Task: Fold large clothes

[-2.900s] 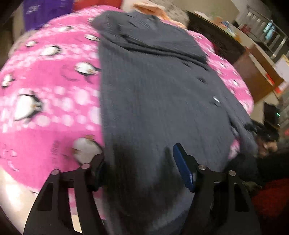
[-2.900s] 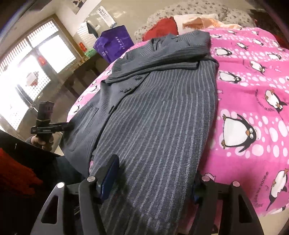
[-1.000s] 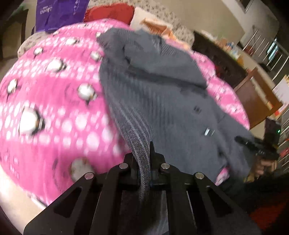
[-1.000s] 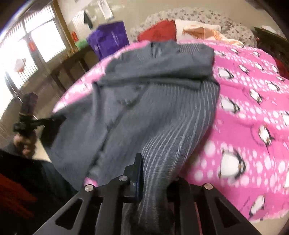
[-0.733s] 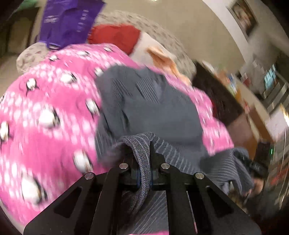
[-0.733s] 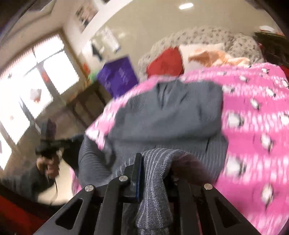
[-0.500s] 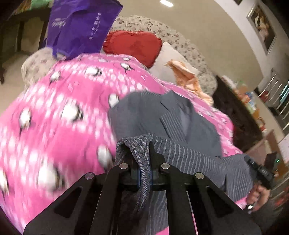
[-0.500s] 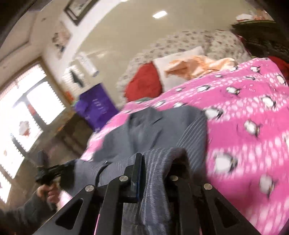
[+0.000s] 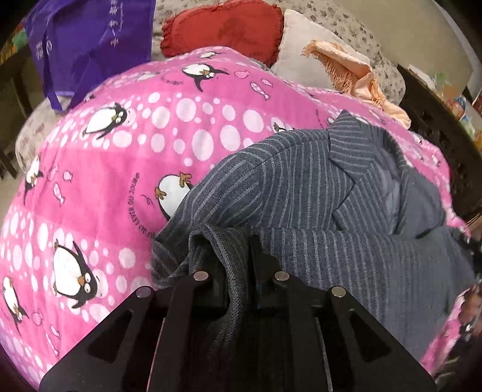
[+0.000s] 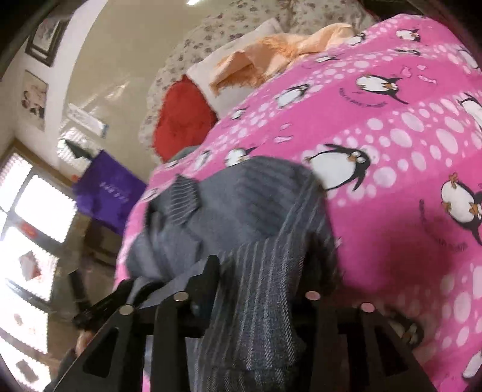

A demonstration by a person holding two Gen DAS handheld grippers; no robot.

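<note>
striped jacket: 1 | penguin blanket: 1 | red cushion: 1 | purple bag: 1 | tongs: 2

Left gripper, matte black angular finger arms, triangular cut-outs, four round silver screw heads, right gripper same black build, four silver screws

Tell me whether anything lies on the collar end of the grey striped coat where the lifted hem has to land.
Nothing visible does. The grey striped coat shows bare lapels ahead of the left gripper; the orange fringed cloth lies beyond it, apart.
</note>
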